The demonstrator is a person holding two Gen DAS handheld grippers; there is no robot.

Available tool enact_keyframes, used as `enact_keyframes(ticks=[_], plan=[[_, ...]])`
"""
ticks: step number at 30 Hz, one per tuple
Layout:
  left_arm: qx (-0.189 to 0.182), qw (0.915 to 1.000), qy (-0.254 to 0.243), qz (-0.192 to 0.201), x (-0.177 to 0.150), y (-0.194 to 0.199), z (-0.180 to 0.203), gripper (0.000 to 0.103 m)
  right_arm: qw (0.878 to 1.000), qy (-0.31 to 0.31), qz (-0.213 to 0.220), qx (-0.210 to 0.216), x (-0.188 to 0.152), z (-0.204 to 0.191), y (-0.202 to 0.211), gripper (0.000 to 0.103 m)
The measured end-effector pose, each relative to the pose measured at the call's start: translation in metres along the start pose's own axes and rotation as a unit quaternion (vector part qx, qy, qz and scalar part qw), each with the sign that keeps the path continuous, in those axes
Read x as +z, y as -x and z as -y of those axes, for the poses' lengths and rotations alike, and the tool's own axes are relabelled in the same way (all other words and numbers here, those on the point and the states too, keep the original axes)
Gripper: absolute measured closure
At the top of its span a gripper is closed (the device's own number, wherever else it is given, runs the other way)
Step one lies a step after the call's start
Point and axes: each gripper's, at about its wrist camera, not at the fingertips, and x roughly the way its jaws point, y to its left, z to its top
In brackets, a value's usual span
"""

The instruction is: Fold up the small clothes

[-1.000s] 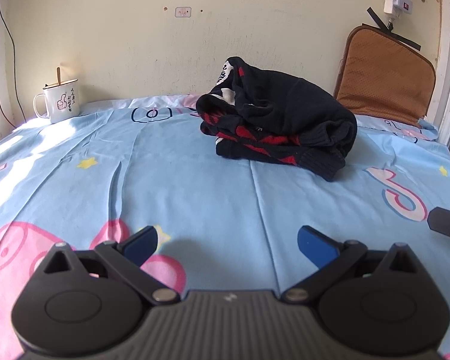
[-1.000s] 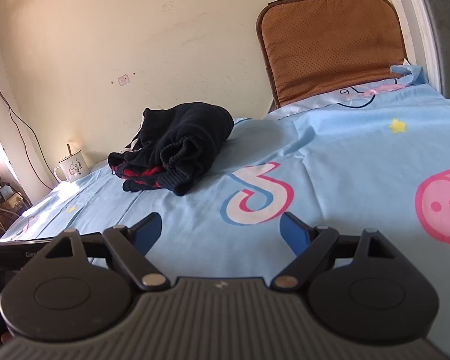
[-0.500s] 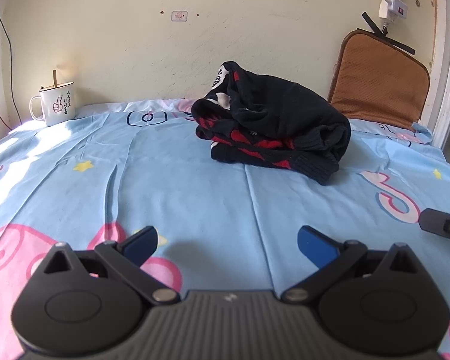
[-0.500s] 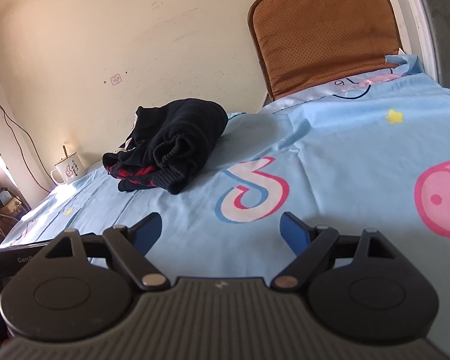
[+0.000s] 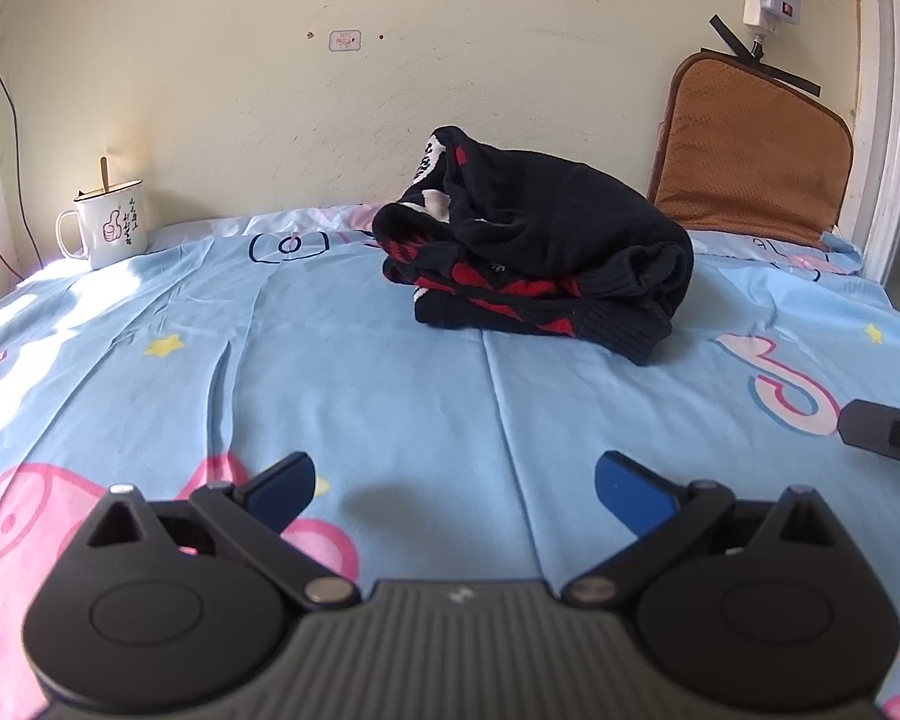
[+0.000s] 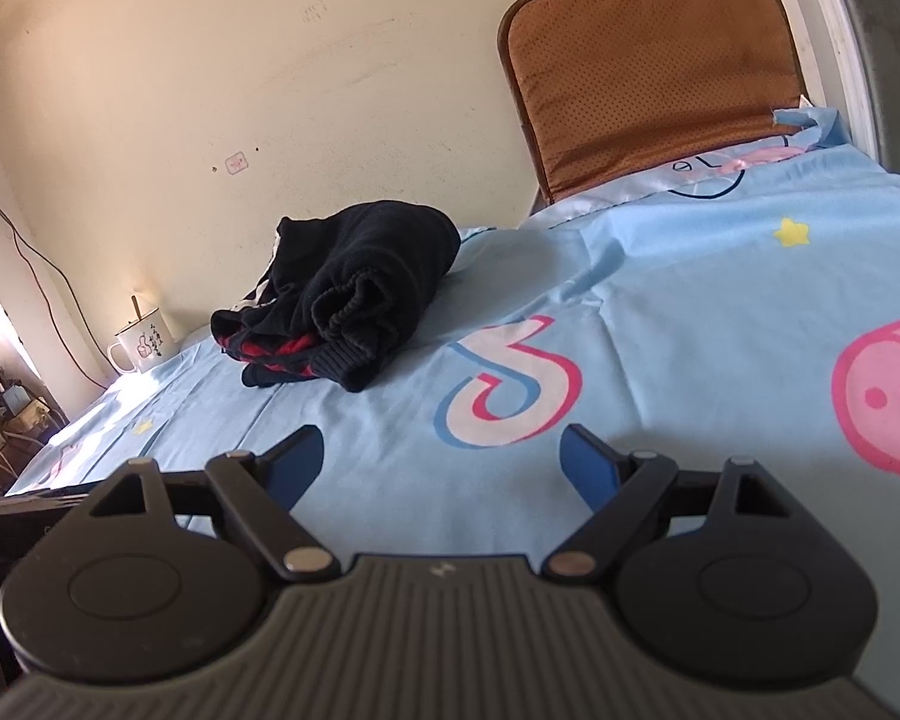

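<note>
Lying bundled on a light-blue cartoon-print bedsheet [image 5: 360,360], a small black garment [image 5: 540,252] with red patterning sits well ahead of both grippers, close to the far wall. From the left wrist view it rests slightly right of centre, beyond the left gripper [image 5: 453,480], whose blue-tipped fingers [image 5: 288,480] stand spread wide apart over bare sheet, grasping nothing. From the right wrist view the same garment [image 6: 354,300] lies forward and to the left of the right gripper [image 6: 441,459], which is likewise released, its jaws parted above a pink-and-blue note-shaped print; part of that gripper's black body shows at the right edge of the left wrist view [image 5: 888,435]. Neither tool touches the cloth.

A white enamel mug [image 5: 111,228] bearing a thumbs-up drawing stands at the far left of the bed by the wall, with a thin stick upright in it; whatever else it holds cannot be seen.

The garment is loosely folded into a thick, rumpled heap, a ribbed cuff or hem at its near right corner, red diamonds showing along its lower layers and white lettering at its raised top edge. A brown perforated cushion [image 5: 750,144] leans against the wall to the right
</note>
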Motion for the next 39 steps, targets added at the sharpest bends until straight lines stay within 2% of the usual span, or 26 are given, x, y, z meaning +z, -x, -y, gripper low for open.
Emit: enact_keyframes(ticks=[18,39], plan=[[0.007,0.9998,-0.004,-0.016,0.0003,-0.0054,0.0003,0.000,1.000,-0.001,0.002,0.006,0.0009,0.0003,0.0006,0.015],[0.019,0.9997,-0.010,-0.014,-0.0005,-0.0044,0.0024,0.000,1.000,0.001,0.011,0.012,-0.0002,0.0010,0.0041,0.015]])
